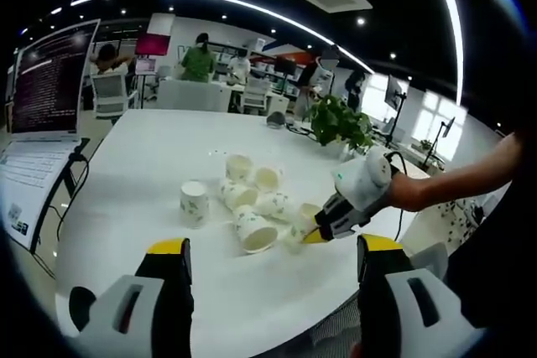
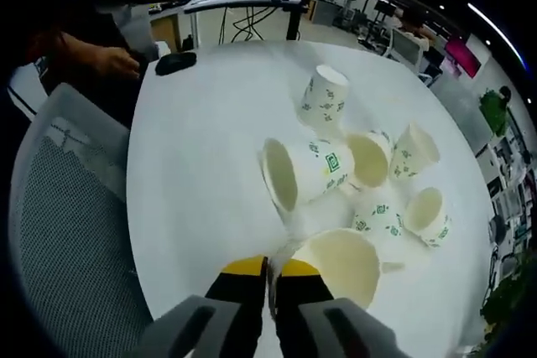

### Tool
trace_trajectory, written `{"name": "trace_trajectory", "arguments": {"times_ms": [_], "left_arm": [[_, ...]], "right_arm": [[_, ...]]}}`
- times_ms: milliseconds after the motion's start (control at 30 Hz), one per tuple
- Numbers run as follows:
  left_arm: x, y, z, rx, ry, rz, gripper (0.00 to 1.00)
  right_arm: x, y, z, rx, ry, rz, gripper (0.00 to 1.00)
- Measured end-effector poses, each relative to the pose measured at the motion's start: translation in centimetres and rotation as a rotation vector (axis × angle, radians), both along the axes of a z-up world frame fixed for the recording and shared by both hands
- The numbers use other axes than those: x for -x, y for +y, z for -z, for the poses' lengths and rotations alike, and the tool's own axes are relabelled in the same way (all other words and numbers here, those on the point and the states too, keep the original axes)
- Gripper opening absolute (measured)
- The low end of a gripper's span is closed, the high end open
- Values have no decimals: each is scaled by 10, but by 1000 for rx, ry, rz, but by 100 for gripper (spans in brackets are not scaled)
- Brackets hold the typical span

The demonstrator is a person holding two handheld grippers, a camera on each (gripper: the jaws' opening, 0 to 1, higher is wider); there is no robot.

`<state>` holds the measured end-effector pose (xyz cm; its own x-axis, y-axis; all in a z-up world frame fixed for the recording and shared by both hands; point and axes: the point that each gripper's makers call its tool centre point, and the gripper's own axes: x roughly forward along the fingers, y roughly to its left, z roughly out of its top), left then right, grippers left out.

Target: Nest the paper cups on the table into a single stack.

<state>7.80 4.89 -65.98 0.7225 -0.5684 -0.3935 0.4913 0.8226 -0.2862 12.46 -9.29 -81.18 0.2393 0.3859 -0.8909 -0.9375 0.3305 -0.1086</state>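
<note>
Bright ceiling strips ran over an open office, where people stood among desks far behind a white table (image 1: pixel 134 173). On that table lay a loose cluster of paper cups (image 1: pixel 252 199), white with green print — one stood upside down (image 1: pixel 194 203) a little apart on the left in the left gripper view, and the others lay tipped on their sides, touching or nearly touching one another. A potted plant (image 1: pixel 340 123) stood at the table's far edge, and a monitor showing text (image 1: pixel 52 77) rose at the left side above a laptop (image 1: pixel 29 186).

From the left gripper view, the left gripper (image 1: pixel 273 262) hovered above the near edge of the table with its yellow-tipped jaws wide apart and nothing between them. The right gripper (image 1: pixel 312 235), held in a person's hand, reached in from the right and met the near end of the cluster.

In the right gripper view, the right gripper (image 2: pixel 269 270) had its yellow-tipped jaws drawn narrow, pinching the thin rim of a cup (image 2: pixel 340 262) lying on its side with its mouth toward the camera. Just beyond it lay another cup on its side (image 2: pixel 302 172), its mouth turned left. A mesh chair (image 2: pixel 67 232) sat beside the table, and a dark computer mouse (image 2: pixel 174 62) lay near the far corner.
</note>
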Motion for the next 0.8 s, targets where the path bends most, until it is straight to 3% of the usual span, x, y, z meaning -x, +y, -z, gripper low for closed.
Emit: {"name": "trace_trajectory", "arguments": {"times_ms": [333,467,800], "left_arm": [[0,2,3,1,3,-10,80],[-1,-1,3,2,4,-4,80],[0,-6,3,11,7,4,80]], "right_arm": [[-6,2,-3,-19,-8,14,7],[-7,-4,-3,-9,-19,10,15],[-10,0,-18,-116,-16,70,29]]}}
